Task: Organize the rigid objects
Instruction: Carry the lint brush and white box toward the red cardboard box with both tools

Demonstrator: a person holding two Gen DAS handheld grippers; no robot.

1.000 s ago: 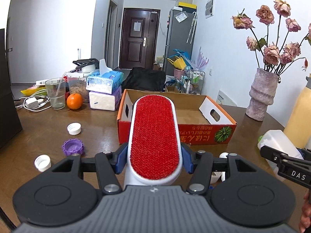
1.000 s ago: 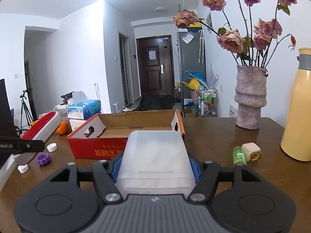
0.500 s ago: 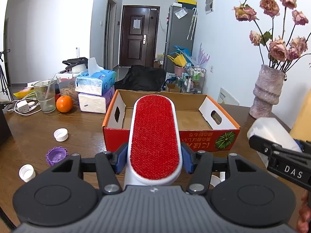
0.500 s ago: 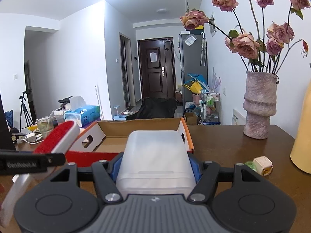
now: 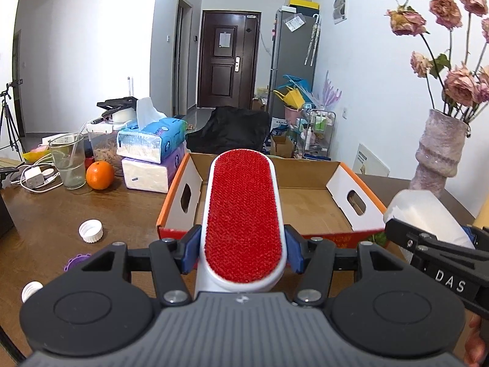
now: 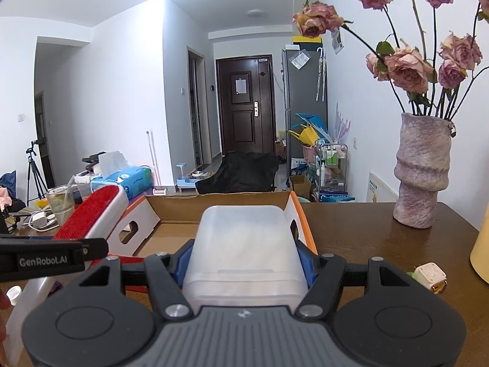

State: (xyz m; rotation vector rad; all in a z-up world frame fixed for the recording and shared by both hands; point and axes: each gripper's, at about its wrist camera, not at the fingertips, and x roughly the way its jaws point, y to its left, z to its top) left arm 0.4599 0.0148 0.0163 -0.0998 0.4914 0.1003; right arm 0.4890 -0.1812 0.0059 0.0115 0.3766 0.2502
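Observation:
My left gripper [image 5: 243, 252] is shut on a red lint brush [image 5: 243, 214] with a white body, held above the near edge of an open orange cardboard box [image 5: 308, 202]. My right gripper [image 6: 244, 263] is shut on a translucent plastic container [image 6: 244, 244], held over the box's [image 6: 171, 211] right near corner. The brush [image 6: 91, 214] and left gripper show at the left of the right wrist view. The container [image 5: 428, 214] and right gripper show at the right of the left wrist view. The box looks empty inside.
Bottle caps, white [image 5: 90, 231] and purple [image 5: 75, 260], lie on the wooden table left of the box. An orange [image 5: 100, 175], glass [image 5: 68, 165] and tissue packs [image 5: 151, 140] stand behind. A vase of roses [image 6: 423, 171] and a small white cube [image 6: 429, 276] are to the right.
Both grippers have moved forward and toward the box, closer to each other. The brush and the container now hang at the box's near edge. Both stay gripped.

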